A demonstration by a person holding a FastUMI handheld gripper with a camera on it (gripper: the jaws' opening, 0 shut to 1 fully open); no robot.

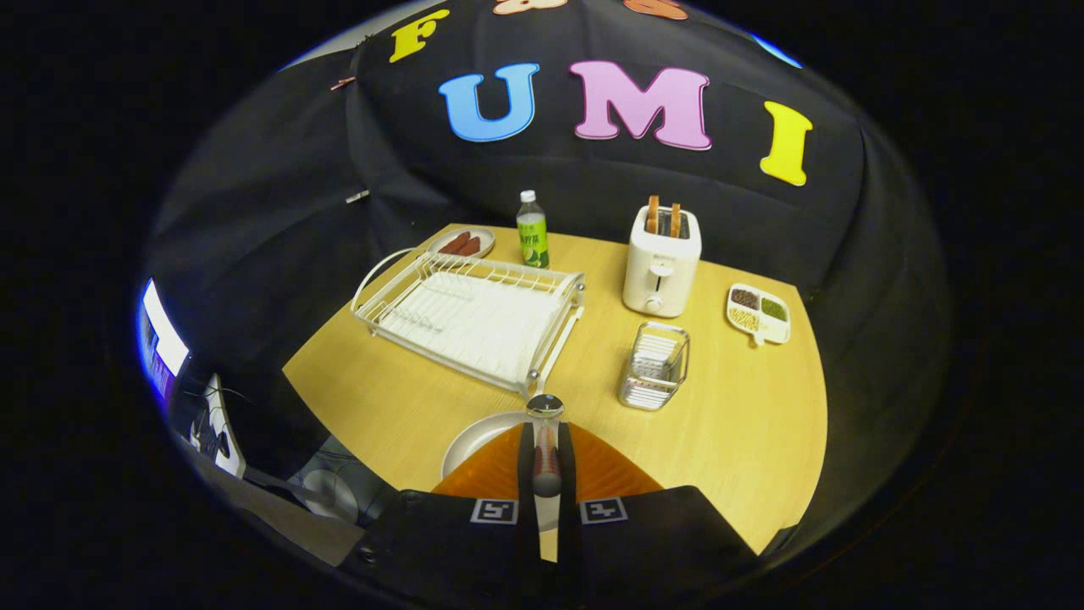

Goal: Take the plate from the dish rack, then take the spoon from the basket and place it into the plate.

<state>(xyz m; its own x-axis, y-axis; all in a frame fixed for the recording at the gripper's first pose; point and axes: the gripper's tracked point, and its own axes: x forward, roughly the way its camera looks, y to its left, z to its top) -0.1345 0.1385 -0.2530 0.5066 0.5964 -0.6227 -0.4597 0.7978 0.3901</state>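
Wooden desk (745, 424) spreads out pale and wide, and the biggest thing on it is the white wire dish rack (474, 318) sitting toward the far left corner, nothing standing in its slots. White toaster (661, 261) next, at the far edge with two slices poking up. Down at the near edge lies the plate (476, 439), partly under the hand-held gripper (546, 449). Metal basket (654, 366) stands mid-desk, right of the rack. Green-label bottle (533, 230) at the far edge, a divided snack tray (759, 313) toward the right edge. And the spoon (545, 440): clamped by its handle between both fingers, bowl pointing ahead, above the plate's rim.
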